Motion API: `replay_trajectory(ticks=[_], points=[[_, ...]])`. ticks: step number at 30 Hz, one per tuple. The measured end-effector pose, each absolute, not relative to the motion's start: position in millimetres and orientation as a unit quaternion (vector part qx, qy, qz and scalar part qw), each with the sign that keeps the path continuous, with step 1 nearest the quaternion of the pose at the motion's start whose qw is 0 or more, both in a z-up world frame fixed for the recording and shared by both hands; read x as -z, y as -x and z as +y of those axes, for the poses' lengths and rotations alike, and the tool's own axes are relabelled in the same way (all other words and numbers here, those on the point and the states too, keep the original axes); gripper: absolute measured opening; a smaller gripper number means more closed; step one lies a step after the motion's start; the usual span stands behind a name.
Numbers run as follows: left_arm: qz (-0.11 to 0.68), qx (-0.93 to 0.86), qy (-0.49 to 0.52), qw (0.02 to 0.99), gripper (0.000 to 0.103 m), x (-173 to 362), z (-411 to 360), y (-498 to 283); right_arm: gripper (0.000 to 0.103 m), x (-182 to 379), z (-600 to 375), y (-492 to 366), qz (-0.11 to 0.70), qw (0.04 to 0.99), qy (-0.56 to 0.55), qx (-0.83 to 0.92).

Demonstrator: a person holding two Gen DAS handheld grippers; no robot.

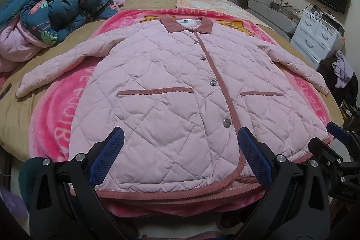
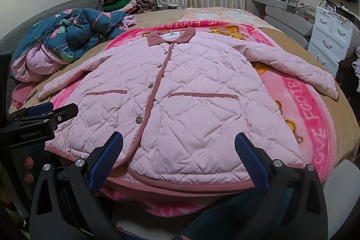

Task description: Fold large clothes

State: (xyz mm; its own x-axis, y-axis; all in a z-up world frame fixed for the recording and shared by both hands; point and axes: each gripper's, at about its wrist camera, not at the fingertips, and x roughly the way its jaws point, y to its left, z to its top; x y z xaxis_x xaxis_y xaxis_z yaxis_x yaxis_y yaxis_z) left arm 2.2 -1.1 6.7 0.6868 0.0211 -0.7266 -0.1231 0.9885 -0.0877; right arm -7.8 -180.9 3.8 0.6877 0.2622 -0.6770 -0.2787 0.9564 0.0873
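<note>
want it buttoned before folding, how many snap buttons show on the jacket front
4, along the placket of the jacket: near the hem, mid-front, chest, upper chest. One more may hide under the collar.

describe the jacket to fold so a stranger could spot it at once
On the bed, a bright pink blanket lies spread. The jacket lies flat on it, buttoned, sleeves out. Unlike the crumpled blue floral quilt nearby, it is pale pink, diamond-quilted, with a darker collar.

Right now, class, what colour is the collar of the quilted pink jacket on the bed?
Dusty rose, darker than the quilted pink jacket; its collar shows best in the left wrist view.
</note>
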Motion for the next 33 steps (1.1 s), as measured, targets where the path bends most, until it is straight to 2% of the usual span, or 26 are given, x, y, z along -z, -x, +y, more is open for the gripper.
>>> replay_trajectory(ticks=[33], points=[[0.4, -0.037, 0.064, 0.914, 0.095, 2.0, 1.8, -9.0, 0.099, -0.7, -179.8, 6.4, 0.37, 0.917, 0.01, -0.148]])
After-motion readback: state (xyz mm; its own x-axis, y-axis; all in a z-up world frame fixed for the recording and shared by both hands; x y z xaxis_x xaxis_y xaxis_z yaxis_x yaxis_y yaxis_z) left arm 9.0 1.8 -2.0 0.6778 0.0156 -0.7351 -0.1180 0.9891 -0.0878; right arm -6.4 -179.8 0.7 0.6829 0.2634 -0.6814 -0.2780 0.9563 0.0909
